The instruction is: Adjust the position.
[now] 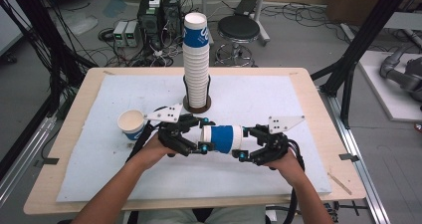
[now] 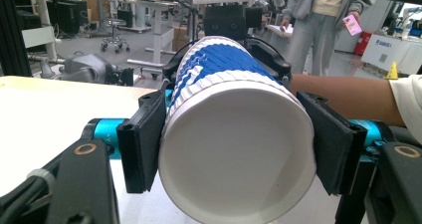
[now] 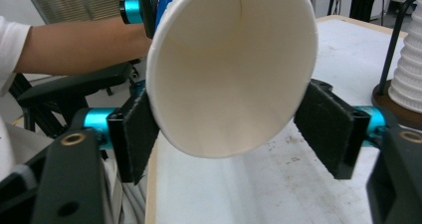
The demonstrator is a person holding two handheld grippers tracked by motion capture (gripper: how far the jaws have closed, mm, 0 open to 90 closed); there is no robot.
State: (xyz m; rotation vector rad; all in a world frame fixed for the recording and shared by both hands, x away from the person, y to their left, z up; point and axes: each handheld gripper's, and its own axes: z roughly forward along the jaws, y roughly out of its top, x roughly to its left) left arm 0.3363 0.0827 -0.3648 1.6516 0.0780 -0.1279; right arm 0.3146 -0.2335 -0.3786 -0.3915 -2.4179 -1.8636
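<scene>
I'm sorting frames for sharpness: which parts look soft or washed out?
High view: evenly lit, slightly soft, cup readable. Left gripper view: cup base bright and near, room behind hazy. Right gripper view: cup mouth close, its rim a little blurred.

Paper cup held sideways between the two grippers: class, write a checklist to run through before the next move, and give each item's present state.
1. Left gripper pads press on the base end of the held cup: ok.
2. Right gripper grips the cup's open end firmly: cannot tell, because one pad's contact is unclear.
3. Held cup lies level, lifted off the table: ok.
4. Stack of cups stands upright, apart from both grippers: ok.
5. Single cup stands upright on the table: ok.
</scene>
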